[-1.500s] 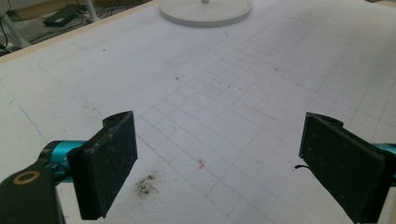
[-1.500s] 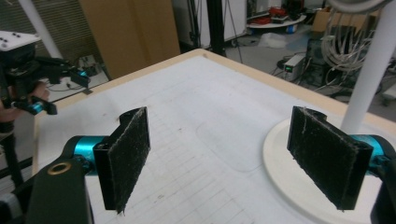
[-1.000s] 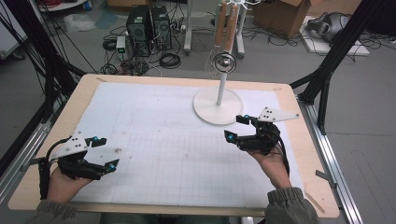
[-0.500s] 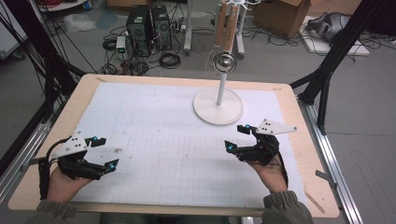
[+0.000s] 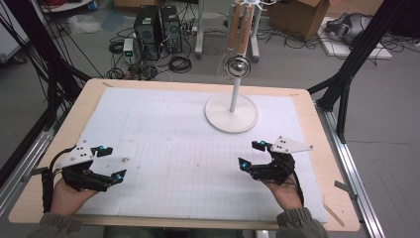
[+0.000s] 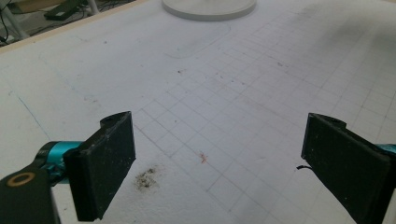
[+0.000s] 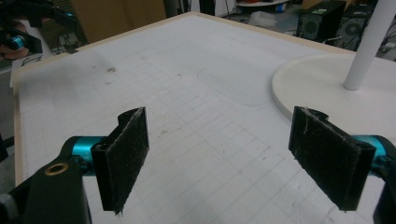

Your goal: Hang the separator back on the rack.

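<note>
My left gripper [image 5: 113, 161] rests low over the white gridded mat [image 5: 163, 134] at the near left, open, with nothing between its jaws [image 6: 219, 168]. At the near right my right gripper [image 5: 248, 153] is open too, and its wide gap is empty [image 7: 219, 158]. A white stand with a round base [image 5: 231, 113] rises at the back centre of the mat. From its top hang a round metal utensil [image 5: 236, 66] and wooden handles [image 5: 240, 25]. The base shows ahead in the left gripper view [image 6: 210, 7], and close on the right in the right gripper view [image 7: 317, 88].
The mat lies on a wooden tabletop [image 5: 327, 148] with metal rails along both sides. A small dark smudge [image 6: 145, 177] marks the mat near the left jaw. Computer cases [image 5: 158, 27], cables and cardboard boxes stand on the floor beyond the table.
The right gripper has drawn back from the stand's base toward the near edge of the table. The left gripper has stayed in place.
</note>
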Demonstrator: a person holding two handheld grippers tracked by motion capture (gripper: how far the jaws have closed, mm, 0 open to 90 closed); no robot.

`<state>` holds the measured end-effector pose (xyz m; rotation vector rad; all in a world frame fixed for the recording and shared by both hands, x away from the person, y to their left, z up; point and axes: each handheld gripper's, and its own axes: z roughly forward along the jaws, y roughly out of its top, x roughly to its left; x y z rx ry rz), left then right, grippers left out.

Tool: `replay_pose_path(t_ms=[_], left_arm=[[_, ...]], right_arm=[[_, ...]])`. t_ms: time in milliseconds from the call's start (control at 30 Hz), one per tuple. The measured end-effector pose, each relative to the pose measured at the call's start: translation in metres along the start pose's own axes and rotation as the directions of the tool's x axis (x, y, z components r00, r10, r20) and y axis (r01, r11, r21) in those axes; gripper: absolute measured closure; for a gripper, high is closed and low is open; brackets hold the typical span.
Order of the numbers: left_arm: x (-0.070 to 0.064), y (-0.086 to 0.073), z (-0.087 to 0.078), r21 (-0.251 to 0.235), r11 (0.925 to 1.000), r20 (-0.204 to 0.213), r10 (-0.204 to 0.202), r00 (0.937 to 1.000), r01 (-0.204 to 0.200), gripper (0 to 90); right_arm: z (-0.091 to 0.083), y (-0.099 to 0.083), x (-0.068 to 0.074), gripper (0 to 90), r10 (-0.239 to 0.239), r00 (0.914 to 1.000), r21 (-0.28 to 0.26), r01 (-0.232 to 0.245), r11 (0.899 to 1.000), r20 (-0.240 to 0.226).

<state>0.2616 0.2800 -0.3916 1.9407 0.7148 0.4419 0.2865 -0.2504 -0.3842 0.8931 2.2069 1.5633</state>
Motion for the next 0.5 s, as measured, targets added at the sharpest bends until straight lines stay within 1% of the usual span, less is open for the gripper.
replay_pose_path(t_ms=[133,267,367,400,433,500], left_arm=[[0.0,-0.001,0.002,0.001,1.0,0.001,-0.001,1.0,0.001,10.0],[0.001,-0.002,0.003,0.002,1.0,-0.002,-0.005,1.0,0.005,9.1],[0.002,-0.003,0.004,0.003,0.9999,-0.008,-0.012,0.9999,0.012,9.0],[0.002,-0.004,0.004,0.003,0.9998,-0.007,-0.019,0.9998,0.019,9.0],[0.003,-0.005,0.004,0.006,0.9999,-0.01,-0.016,0.9998,0.016,8.9],[0.003,-0.005,0.004,0.003,0.9997,-0.012,-0.023,0.9997,0.023,8.7]], right_arm=[[-0.002,-0.008,0.0,19.0,0.009,0.9999,-0.002,-0.009,1.0,0.005],[-0.001,-0.016,0.001,18.7,0.022,0.9996,0.011,-0.022,1.0,0.018],[0.002,-0.021,-0.001,18.6,0.045,0.9989,0.009,-0.045,0.999,0.014],[0.003,-0.022,0.0,18.6,0.048,0.9988,0.013,-0.048,0.999,0.011],[0.004,-0.024,0.0,18.6,0.049,0.9988,0.017,-0.049,0.999,0.01],[0.007,-0.026,0.0,18.6,0.042,0.9991,0.022,-0.042,0.999,0.012]])
